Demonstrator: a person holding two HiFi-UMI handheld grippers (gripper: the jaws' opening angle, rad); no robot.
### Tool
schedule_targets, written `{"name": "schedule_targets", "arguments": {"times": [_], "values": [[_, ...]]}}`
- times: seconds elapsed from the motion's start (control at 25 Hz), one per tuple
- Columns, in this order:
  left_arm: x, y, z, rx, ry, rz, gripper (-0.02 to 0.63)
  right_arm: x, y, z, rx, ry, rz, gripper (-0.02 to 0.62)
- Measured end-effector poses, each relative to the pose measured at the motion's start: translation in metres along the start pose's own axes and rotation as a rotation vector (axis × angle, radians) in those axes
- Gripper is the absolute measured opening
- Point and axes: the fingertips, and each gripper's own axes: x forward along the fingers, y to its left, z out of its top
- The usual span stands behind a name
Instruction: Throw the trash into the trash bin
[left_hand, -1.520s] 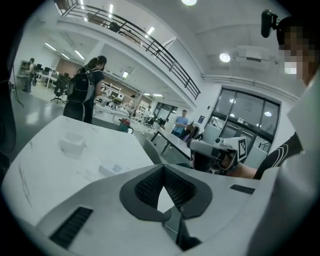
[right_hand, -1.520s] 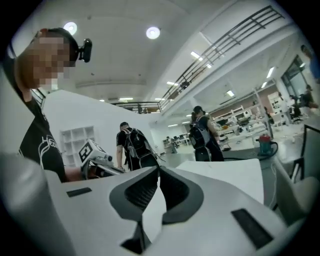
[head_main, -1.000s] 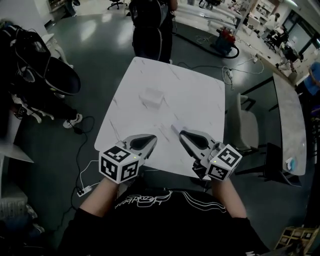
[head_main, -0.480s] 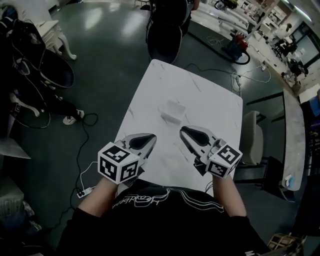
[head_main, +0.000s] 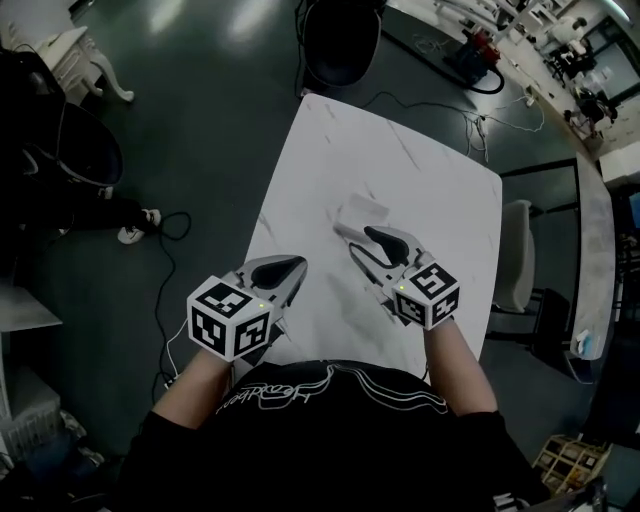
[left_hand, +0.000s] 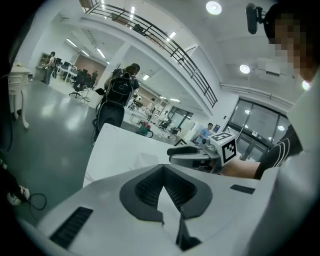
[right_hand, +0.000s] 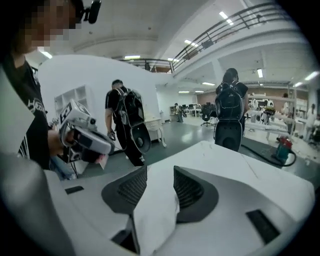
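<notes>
White marble-patterned square bench (head_main: 400, 160) on a dark grey glossy floor (head_main: 200, 150).

Task's thing: crumpled white paper scrap (head_main: 361, 211), lying on the bench near its middle.

Right tool (head_main: 356, 240) points at the scrap from the near side. Tips sit right at the scrap's near edge; touching or just short, cannot tell. Jaws stand apart and have just been opening. Right gripper view: a white folded sheet-like piece (right_hand: 152, 215) sits in the gap between the black ribbed pads (right_hand: 187, 190) and is not pinched. Cannot tell whether that piece is the same scrap.

Left tool (head_main: 297, 265) hangs over the bench's near left part, beside the right tool and apart from the scrap. Left gripper view: jaws together at the tips, nothing clamped.

Each tool carries a black-and-white marker cube (head_main: 228, 320) at its rear, close to the holder's wrist.

A person with a black backpack (left_hand: 118, 97) stands at the bench's far end.
</notes>
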Motion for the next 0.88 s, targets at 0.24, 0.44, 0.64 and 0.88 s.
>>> {"name": "schedule_targets", "arguments": {"times": [0.24, 0.44, 0.64, 0.88], "values": [[0.004, 0.019, -0.008, -0.034, 0.018, -0.006, 0.006, 0.026, -0.036, -0.034, -0.045, 0.121, -0.098, 0.175], [-0.002, 0.026, -0.015, -0.066, 0.033, 0.000, 0.006, 0.050, -0.046, -0.057, -0.284, 0.282, -0.189, 0.175], [-0.004, 0.031, -0.021, -0.078, 0.043, 0.011, 0.006, 0.064, -0.056, -0.088, -0.347, 0.407, -0.200, 0.174], [-0.009, 0.036, -0.024, -0.105, 0.039, 0.026, 0.006, 0.067, -0.066, -0.100, -0.336, 0.465, -0.273, 0.111]]}}
